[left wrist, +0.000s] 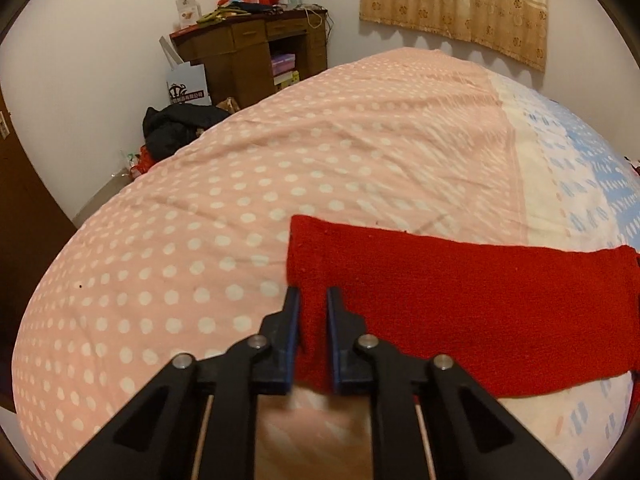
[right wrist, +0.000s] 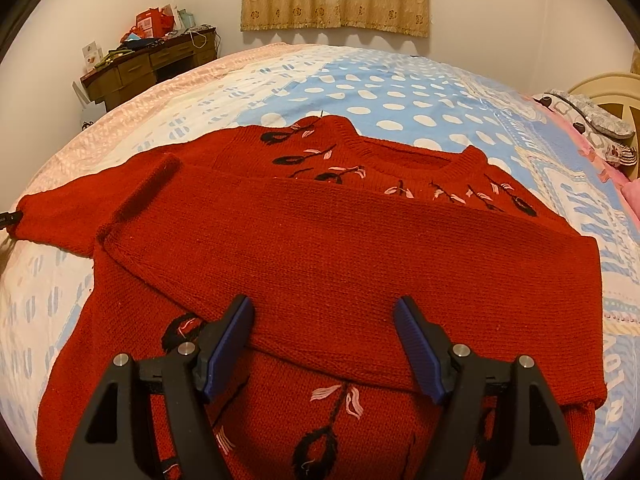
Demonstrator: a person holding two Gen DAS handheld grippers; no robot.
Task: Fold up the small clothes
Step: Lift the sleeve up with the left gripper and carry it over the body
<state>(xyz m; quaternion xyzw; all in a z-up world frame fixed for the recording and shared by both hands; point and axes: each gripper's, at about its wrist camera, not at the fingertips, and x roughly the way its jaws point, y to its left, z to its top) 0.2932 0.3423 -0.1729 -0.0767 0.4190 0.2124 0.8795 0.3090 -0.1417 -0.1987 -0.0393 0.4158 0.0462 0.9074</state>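
A red knitted sweater (right wrist: pixel 320 240) with black and pink embroidery lies flat on the bed, neck toward the far side. One sleeve is folded across its chest. The other sleeve (left wrist: pixel 460 292) stretches out to the left over the cover. My left gripper (left wrist: pixel 313 300) is shut on that sleeve's cuff end, with red knit pinched between its blue pads. Its black tip (right wrist: pixel 8 220) shows at the sleeve's end in the right wrist view. My right gripper (right wrist: pixel 324 332) hovers open over the sweater's lower middle, with nothing between its fingers.
The bed cover (left wrist: pixel 200 220) is pink with white dots on the left and blue and white on the right. A wooden desk (left wrist: pixel 256 52) with clutter, a paper bag (left wrist: pixel 188 84) and dark clothes (left wrist: pixel 172 128) stand beyond the bed. Pillows (right wrist: pixel 592 120) lie at the right.
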